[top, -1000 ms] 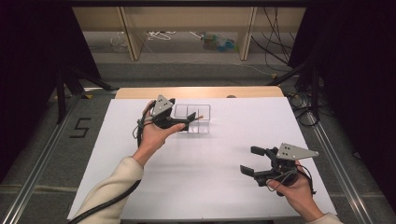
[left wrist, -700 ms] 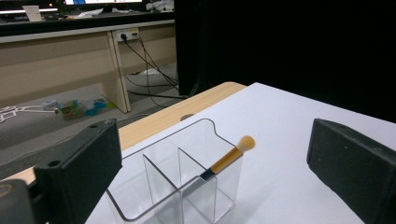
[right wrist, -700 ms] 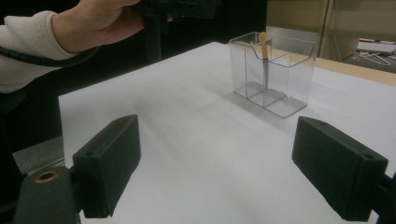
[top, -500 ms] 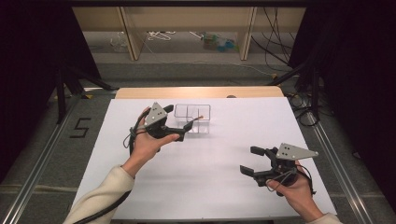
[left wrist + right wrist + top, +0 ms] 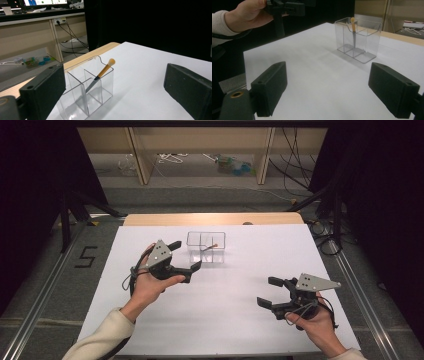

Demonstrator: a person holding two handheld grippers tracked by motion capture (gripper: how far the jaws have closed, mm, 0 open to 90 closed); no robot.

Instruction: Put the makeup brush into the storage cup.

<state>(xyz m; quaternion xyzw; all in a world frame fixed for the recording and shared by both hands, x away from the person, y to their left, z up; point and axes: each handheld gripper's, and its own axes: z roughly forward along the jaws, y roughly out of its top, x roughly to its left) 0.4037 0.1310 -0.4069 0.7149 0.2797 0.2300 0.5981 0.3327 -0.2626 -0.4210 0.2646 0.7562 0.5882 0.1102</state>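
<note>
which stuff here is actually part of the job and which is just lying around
In the job:
clear organizer
brush leaning in one compartment
left gripper, jaws open beside the organizer
right gripper, jaws open

Lying about:
cables and small clutter on the floor beyond the table

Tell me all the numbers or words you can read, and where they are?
"5": a dark number on the grey floor left of the table.
The screens far behind, in the left gripper view, are too small to read.

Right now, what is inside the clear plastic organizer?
One small brush with an orange handle leans in a compartment of the clear plastic organizer; its bristle end is blurred behind the dividers.
</note>
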